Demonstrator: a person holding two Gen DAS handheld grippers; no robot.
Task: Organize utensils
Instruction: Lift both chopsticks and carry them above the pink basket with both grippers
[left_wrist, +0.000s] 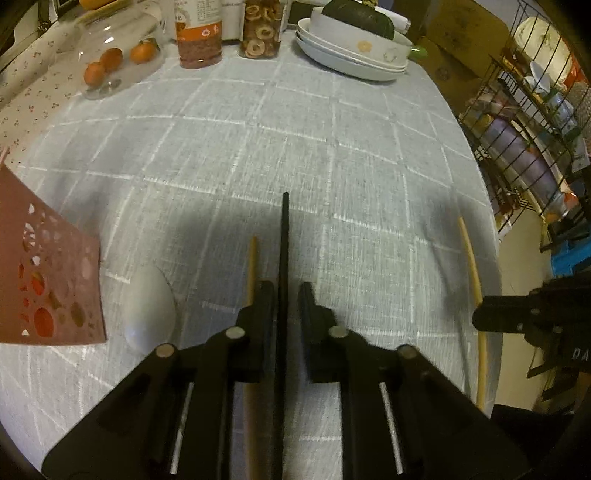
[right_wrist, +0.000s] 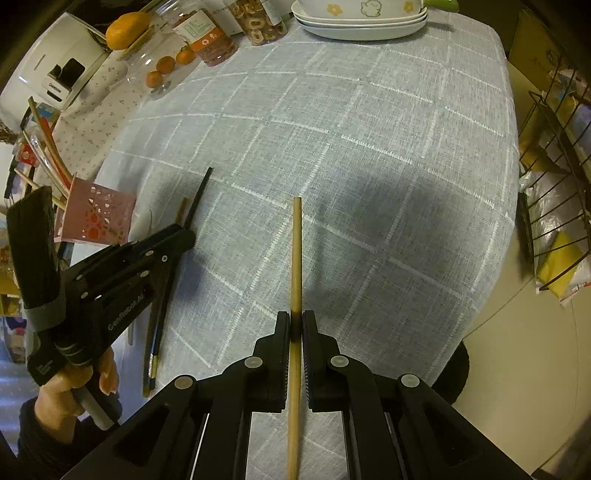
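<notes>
My left gripper (left_wrist: 287, 291) is shut on a black chopstick (left_wrist: 285, 236) that runs straight out between its fingers, low over the grey checked tablecloth (left_wrist: 295, 147). Just left of it a wooden chopstick (left_wrist: 252, 258) and a white spoon (left_wrist: 149, 310) lie on the cloth. A pink perforated utensil holder (left_wrist: 48, 280) stands at the left edge and holds several sticks (right_wrist: 48, 158). My right gripper (right_wrist: 296, 321) is shut on another wooden chopstick (right_wrist: 296, 254), which points away over the cloth. The right wrist view shows the left gripper (right_wrist: 183, 236) beside the holder (right_wrist: 96, 218).
A stack of white plates (left_wrist: 351, 62) with a bowl and a dark squash sits at the table's far edge. Jars (left_wrist: 199, 37) and a glass jar of oranges (left_wrist: 110, 62) stand at the far left. A wire rack (left_wrist: 535, 140) stands off the table's right edge.
</notes>
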